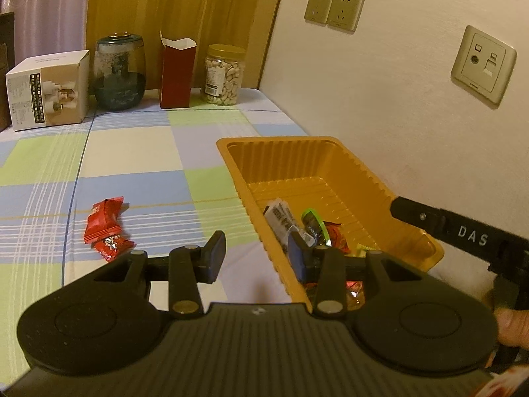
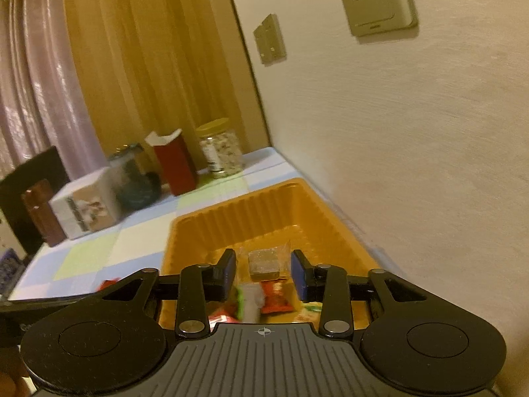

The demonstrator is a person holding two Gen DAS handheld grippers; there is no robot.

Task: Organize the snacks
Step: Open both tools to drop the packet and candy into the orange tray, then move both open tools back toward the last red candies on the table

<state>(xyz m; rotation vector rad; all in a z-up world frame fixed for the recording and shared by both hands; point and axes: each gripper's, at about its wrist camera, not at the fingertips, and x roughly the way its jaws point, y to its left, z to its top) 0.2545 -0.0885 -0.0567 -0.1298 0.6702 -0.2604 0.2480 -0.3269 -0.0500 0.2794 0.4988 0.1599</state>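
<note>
Several snacks [image 1: 297, 228] already lie in the orange tray [image 1: 363, 178]; 2 red packets [image 1: 105, 228] remain on the cloth. Both grippers, left [image 1: 258, 258] and right [image 2: 263, 274], have jaws spread and empty, the right over the tray.

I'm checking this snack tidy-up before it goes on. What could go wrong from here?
Two red snack packets lie overlapping on the cloth outside the orange tray; a pinch might catch only one. The left gripper straddles the tray's near wall and could nudge it. The right gripper hangs open over the tray.

Both wrist views close, sharing tray [image 1: 330, 158]
</note>
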